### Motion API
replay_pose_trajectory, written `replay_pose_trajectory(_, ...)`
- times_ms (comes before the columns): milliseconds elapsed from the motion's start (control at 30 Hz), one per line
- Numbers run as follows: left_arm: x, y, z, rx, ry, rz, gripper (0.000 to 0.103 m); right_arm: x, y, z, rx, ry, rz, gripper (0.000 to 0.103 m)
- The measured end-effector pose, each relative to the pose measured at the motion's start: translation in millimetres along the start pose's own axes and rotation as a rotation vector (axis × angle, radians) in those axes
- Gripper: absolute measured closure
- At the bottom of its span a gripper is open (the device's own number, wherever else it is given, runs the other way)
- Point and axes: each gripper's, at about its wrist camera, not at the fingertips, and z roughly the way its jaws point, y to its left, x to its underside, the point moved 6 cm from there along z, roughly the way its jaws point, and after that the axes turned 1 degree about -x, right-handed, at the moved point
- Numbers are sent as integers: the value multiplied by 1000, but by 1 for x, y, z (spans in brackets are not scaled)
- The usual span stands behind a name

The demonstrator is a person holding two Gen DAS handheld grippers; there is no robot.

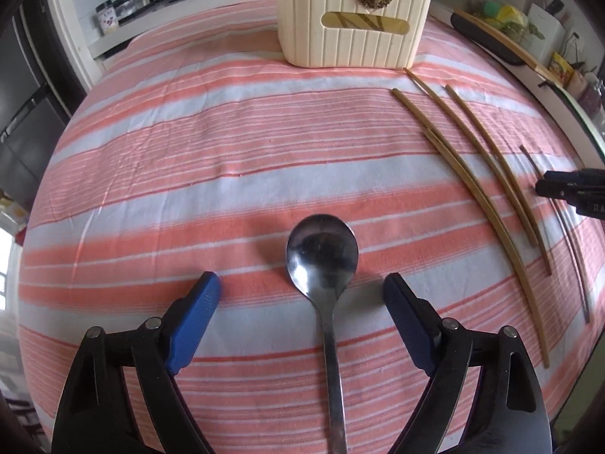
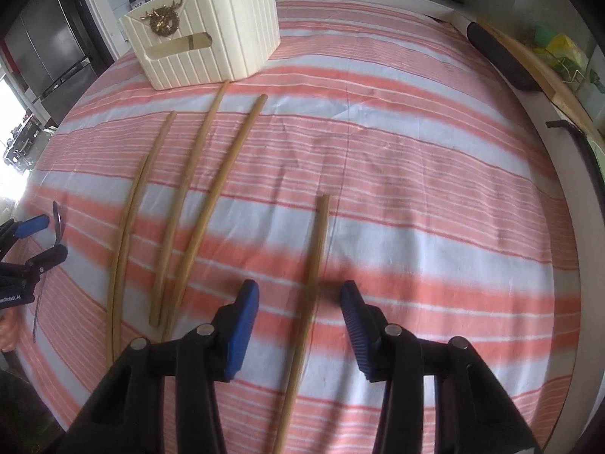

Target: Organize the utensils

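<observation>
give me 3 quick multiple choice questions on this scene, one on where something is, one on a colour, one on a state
1. Where does the metal spoon lie?
A. inside the cream holder
B. on the striped cloth, between the left gripper's fingers
C. across the chopsticks

2. What colour are the gripper pads?
A. blue
B. red
C. green

3. How does the right gripper stand to the single chopstick?
A. clamped on it and lifted
B. open, astride it
C. far from it

Answers:
1 B: its handle runs down between the open fingers of the left gripper.
2 A: both pads are blue.
3 B: gaps show on both sides of the stick.
</observation>
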Motion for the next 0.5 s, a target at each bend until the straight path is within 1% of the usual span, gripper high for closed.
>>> replay_pose_trajectory(33, -3, -1, 0, 2, -6, 2, 25, -6, 1, 3, 15, -2, -3, 72)
replay_pose_trajectory(67, -5, -1, -1, 6, -13, 7, 36, -11, 2, 4, 22, -8, -6, 79)
replay_pose_trajectory(100, -6, -2, -2, 21, -22, 12, 53, -15, 2, 6, 18, -9, 2, 93)
replay_pose_trajectory(133, -8, -3, -2, 30, -33, 16, 61, -17, 1, 8, 10, -11, 20, 96)
replay_pose_trajectory(167, -10, -3, -3, 36, -37, 17, 66, -18, -1, 8, 0, -17, 44, 96)
replay_pose_trajectory(300, -10, 3, -11, 39, -64, -5, 67, -14, -12, -3, -28, -62, 110, 97)
replay_pose_trajectory(400, -12, 9, -37, 44, -125, -29, 67, -9, -10, -31, -56, -139, 116, 97)
replay_pose_trajectory(500, -16, 13, -73, 56, -206, -41, 67, -4, -7, -69, -75, -226, 104, 97)
